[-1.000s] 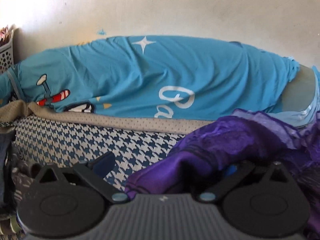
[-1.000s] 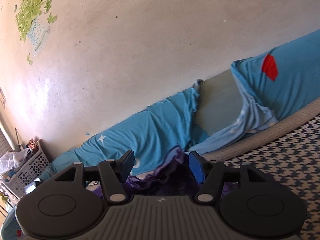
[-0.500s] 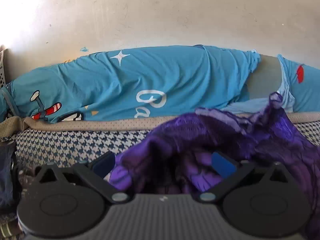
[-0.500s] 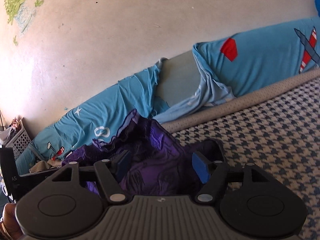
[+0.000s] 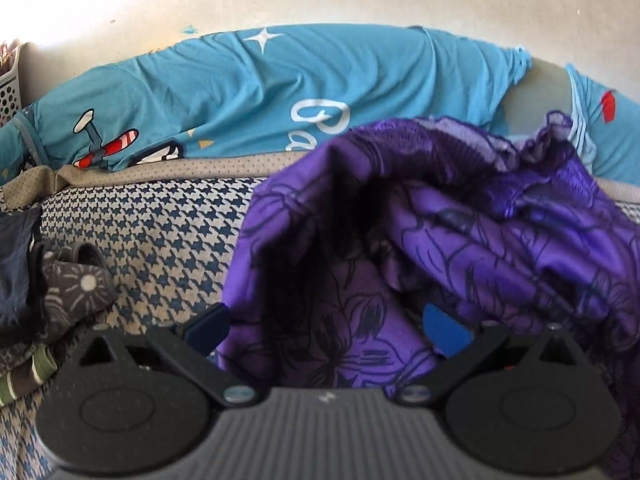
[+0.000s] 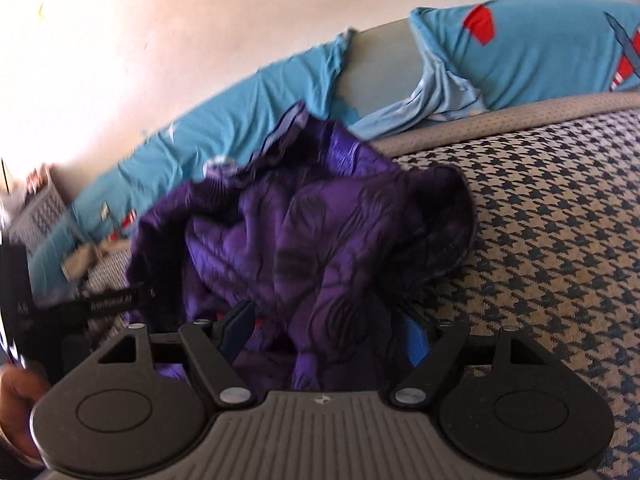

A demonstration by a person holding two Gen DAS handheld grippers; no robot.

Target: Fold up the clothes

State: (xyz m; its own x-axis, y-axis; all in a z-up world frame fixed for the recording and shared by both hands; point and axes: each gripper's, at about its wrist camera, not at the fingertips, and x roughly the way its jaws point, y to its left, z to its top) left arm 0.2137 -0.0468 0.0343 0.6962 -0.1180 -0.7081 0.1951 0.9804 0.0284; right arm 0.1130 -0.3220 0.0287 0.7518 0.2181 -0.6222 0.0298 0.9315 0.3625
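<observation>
A purple garment (image 5: 460, 248) with a dark flower print lies heaped on the houndstooth bed cover (image 5: 152, 236). My left gripper (image 5: 326, 328) stands open at the heap's near edge, its blue pads wide apart with a fold of the cloth lying loose between them. In the right wrist view the same purple garment (image 6: 320, 240) bulges up in front of my right gripper (image 6: 326, 332). Its jaws are opening, and cloth sits between the pads without being pinched. The left gripper's black body (image 6: 80, 304) and a hand (image 6: 16, 392) show at that view's left edge.
Blue cartoon-print pillows (image 5: 280, 92) line the white wall behind the bed. A pile of dark folded clothes (image 5: 48, 292) sits at the left, and a white laundry basket (image 5: 10, 88) stands beyond it. The bed cover (image 6: 552, 220) stretches to the right of the garment.
Both grippers have come down toward the bed, the right one tipping from the wall to the cover. The purple garment now fills the middle of both views. The right jaws stand wider.
</observation>
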